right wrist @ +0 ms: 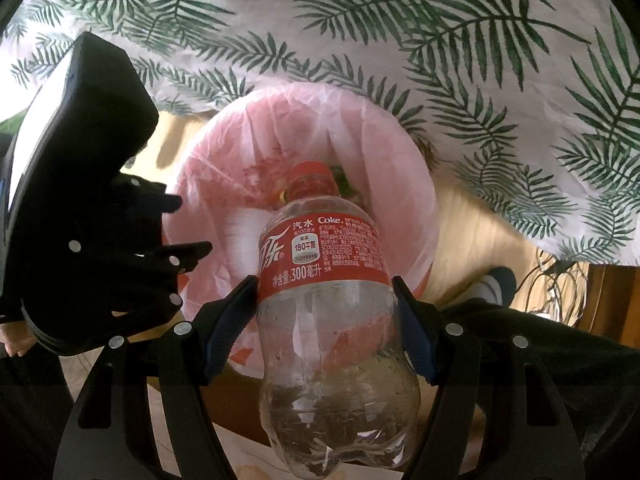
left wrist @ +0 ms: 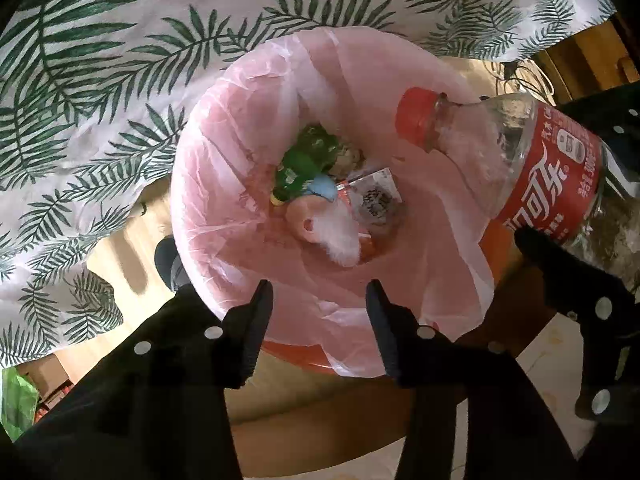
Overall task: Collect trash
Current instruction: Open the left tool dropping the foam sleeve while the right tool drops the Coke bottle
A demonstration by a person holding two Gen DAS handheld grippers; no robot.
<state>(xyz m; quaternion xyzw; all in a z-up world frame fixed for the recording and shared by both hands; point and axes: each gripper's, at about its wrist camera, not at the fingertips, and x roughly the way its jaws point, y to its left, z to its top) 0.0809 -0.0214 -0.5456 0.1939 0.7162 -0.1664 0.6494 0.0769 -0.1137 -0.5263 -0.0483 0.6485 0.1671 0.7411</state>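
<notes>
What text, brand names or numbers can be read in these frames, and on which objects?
"Coke", on the Coke bottle's red label.
"汽水", beside it on that label.
"180千焦", in the label's small white box.
"净含量:300毫升", along the label's lower edge.
Fine print on the label's right side: too small to read.
Printed packet inside the lined bin: blurred, unreadable.

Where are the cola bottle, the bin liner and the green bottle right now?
cola bottle [right wrist: 324, 252]: right wrist view, on its red label.
bin liner [left wrist: 224, 152]: left wrist view, on the pink inner wall, left side.
green bottle [left wrist: 298, 168]: left wrist view, on its body, lying inside the bin.
</notes>
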